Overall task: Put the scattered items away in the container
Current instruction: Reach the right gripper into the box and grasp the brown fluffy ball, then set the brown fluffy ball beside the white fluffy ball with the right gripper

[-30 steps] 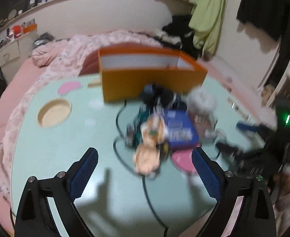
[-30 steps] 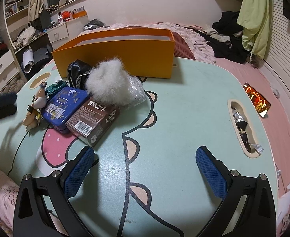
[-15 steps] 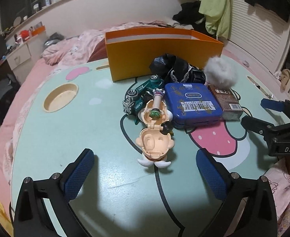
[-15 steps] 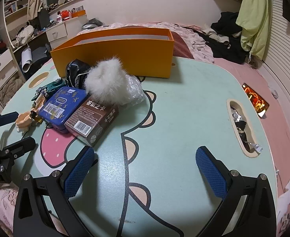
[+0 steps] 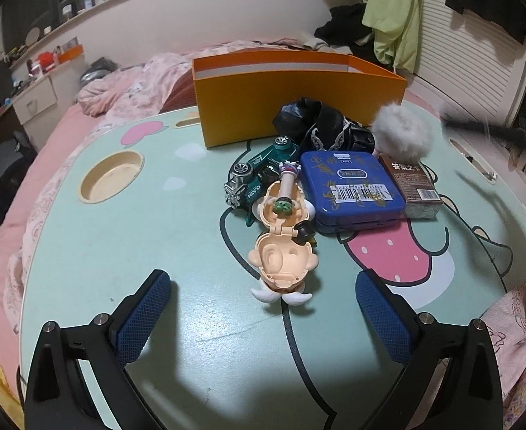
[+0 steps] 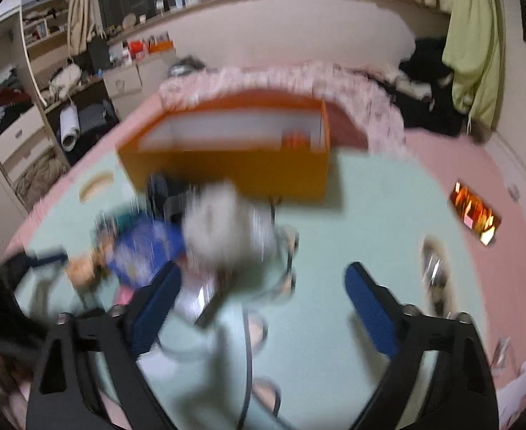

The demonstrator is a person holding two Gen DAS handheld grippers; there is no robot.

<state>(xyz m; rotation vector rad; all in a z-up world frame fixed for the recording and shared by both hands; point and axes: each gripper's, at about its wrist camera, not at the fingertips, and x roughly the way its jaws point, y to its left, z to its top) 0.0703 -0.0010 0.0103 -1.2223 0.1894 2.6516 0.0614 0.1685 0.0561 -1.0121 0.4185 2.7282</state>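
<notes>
On the mint cartoon table (image 5: 177,251), an open peach figure toy (image 5: 282,261) lies just beyond my left gripper (image 5: 263,317), which is wide open and empty. Behind the toy lie a green toy car (image 5: 259,179), a blue tin (image 5: 349,186), a brown box (image 5: 413,186), a white fluffy ball (image 5: 402,136) and black cloth (image 5: 320,125). The orange box (image 5: 299,100) stands at the back. My right gripper (image 6: 263,304) hovers in a blurred view, jaws closing, nothing pressed between them; the fluffy ball (image 6: 227,229) and orange box (image 6: 234,165) lie ahead.
A round cup recess (image 5: 112,179) is sunk into the table's left part and a slot (image 6: 435,272) on its right side. Pink bedding (image 5: 127,86) surrounds the table. The right gripper shows as a dark blur (image 5: 492,132) at the far right of the left wrist view.
The right wrist view has risen and blurred, and its fingers stand closer together. In the left wrist view the right gripper has gone from low at the right to a blur higher up.
</notes>
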